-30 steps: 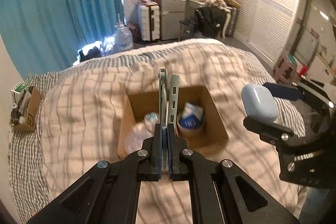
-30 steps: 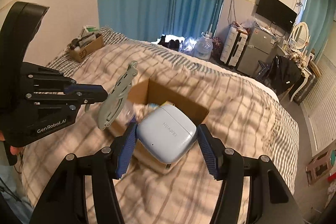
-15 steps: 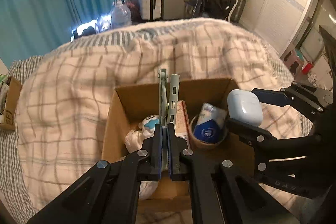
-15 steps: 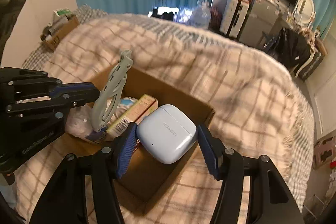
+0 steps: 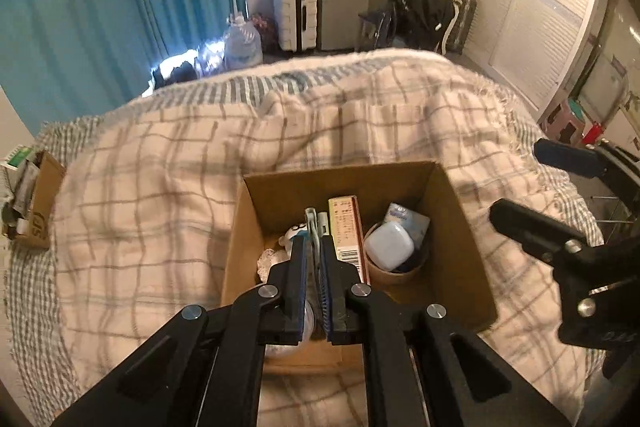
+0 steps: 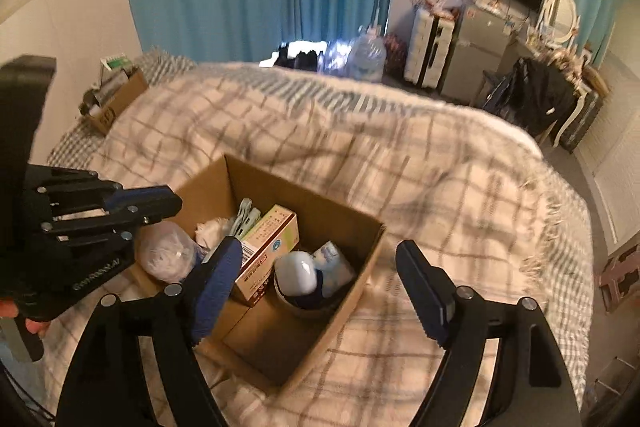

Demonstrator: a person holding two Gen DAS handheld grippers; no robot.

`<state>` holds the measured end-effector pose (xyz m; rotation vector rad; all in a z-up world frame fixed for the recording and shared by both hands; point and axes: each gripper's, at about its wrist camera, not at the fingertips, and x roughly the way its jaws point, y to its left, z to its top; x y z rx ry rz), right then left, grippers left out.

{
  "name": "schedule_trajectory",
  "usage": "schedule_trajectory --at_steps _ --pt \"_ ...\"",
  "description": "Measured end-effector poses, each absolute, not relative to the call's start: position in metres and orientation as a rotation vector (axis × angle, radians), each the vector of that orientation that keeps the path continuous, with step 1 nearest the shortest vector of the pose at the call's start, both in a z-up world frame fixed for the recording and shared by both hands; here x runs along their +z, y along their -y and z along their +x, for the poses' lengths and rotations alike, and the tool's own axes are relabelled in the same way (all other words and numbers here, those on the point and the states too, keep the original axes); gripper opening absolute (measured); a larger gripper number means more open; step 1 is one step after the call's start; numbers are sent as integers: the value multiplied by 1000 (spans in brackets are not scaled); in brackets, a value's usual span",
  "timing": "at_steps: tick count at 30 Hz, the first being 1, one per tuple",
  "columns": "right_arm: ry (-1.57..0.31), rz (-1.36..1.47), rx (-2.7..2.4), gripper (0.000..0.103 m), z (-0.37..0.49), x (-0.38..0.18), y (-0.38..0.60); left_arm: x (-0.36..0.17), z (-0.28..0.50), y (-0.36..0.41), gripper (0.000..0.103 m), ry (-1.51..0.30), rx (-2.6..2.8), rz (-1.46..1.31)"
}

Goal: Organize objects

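Observation:
A brown cardboard box (image 5: 460, 243) (image 6: 344, 223) sits on the checked blanket. A pale blue earbud case (image 5: 389, 245) (image 6: 295, 273) lies in a small round bowl inside the box. A grey-green clip (image 5: 316, 223) (image 6: 246, 215) lies in the box beside a carton (image 5: 346, 227) (image 6: 268, 247). My left gripper (image 5: 313, 263) hangs over the box, jaws slightly parted, the clip just beyond its tips. My right gripper (image 6: 316, 291) is wide open and empty above the box; it also shows in the left wrist view (image 5: 536, 187).
A clear plastic container (image 6: 168, 255) and white wad lie in the box's left part. A small cardboard box (image 5: 34, 211) (image 6: 116, 99) of items sits at the bed's far left. Beyond the bed stand a water jug (image 5: 242, 43), fridge and chair.
My right gripper opened and the earbud case dropped into the bowl in the box. My left gripper let go of the clip, which now lies in the box. Both grippers pulled back.

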<state>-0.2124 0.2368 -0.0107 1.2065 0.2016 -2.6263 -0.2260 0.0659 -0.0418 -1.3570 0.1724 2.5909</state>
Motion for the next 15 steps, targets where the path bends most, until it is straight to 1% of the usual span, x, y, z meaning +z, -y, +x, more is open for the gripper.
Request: schedule_trajectory --at_steps 3,4,6,8,10,12,13,14,15 --pt "-211 1142 -2675 81 -191 17 -239 -17 -210 -63 12 -152 2624 -1300" --pt "-211 1122 -2692 82 -184 26 -239 -11 -206 -63 15 -148 2632 -1287" --pt "-213 1077 -2730 82 -167 44 -241 6 -193 -60 24 -140 2661 -1243" --pt "-208 1029 -2765 83 -149 59 -242 20 -179 -58 41 -135 2680 -1193" --pt "-189 975 -2790 85 -130 75 -242 38 -162 -56 54 -131 2715 -1125" --pt "-182 923 -2817 87 -112 88 -242 50 -148 -53 57 -128 2744 -1068" --pt "-185 901 -2830 87 -104 94 -241 55 -143 -51 60 -125 2753 -1048" --pt "-191 875 -2850 87 -95 99 -240 61 -135 -49 67 -114 2771 -1021" --pt "-196 844 -2877 88 -86 105 -240 64 -130 -47 71 -105 2782 -1003"
